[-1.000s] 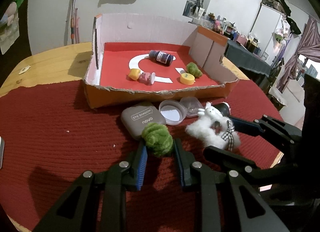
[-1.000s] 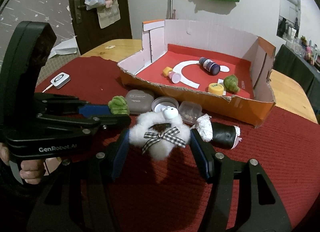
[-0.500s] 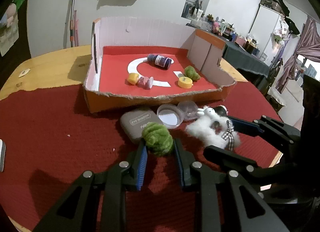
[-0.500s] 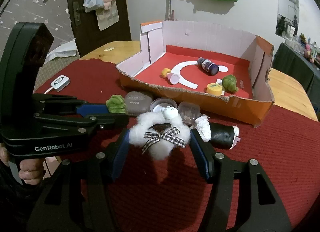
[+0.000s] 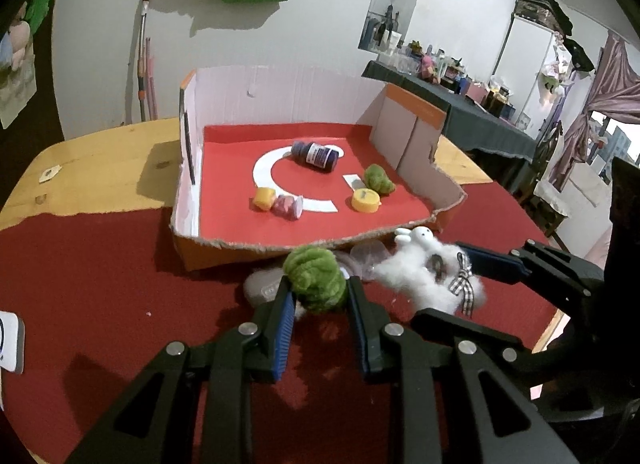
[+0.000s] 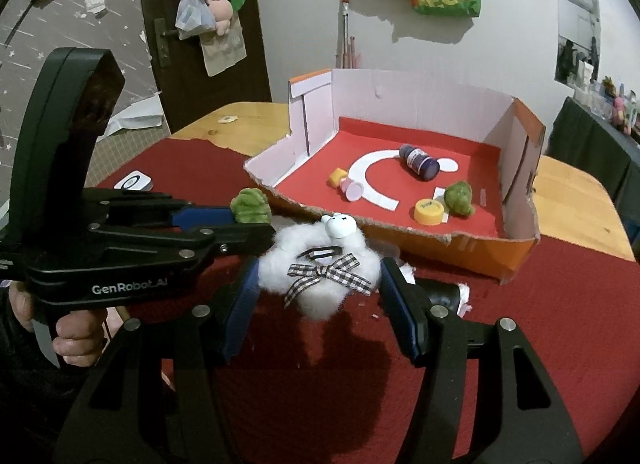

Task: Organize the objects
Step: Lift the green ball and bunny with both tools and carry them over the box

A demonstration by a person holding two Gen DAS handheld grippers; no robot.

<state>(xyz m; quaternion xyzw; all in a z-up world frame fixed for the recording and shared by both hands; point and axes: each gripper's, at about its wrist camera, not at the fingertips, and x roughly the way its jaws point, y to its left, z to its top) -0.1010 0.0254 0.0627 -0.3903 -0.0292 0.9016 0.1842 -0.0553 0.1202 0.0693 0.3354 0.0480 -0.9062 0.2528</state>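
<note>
My left gripper (image 5: pixel 320 296) is shut on a green fuzzy ball (image 5: pixel 316 280), held up above the red mat, short of the cardboard box's (image 5: pixel 248 248) front wall. My right gripper (image 6: pixel 318 284) is shut on a white fluffy toy (image 6: pixel 320 276) with a checked bow, also lifted off the mat. In the right wrist view the left gripper (image 6: pixel 240 215) comes in from the left with the green ball (image 6: pixel 250 205). In the left wrist view the white toy (image 5: pixel 424 272) hangs just right of the ball. The box holds a dark bottle (image 5: pixel 316 153), a yellow cap (image 5: pixel 366 199), a second green ball (image 5: pixel 378 179) and a small pink jar (image 5: pixel 288 205).
A grey compact (image 5: pixel 260 284) and clear lids (image 5: pixel 368 256) lie on the red mat (image 5: pixel 100 284) under the held things. A dark roll (image 6: pixel 444 296) lies by the right gripper. A small white device (image 6: pixel 134 181) sits at the mat's left. The wooden table (image 5: pixel 92 167) runs behind.
Both grippers have risen with their loads: the green ball and the white toy now hang higher, covering the compact and lids, and nearer the box's front wall.
</note>
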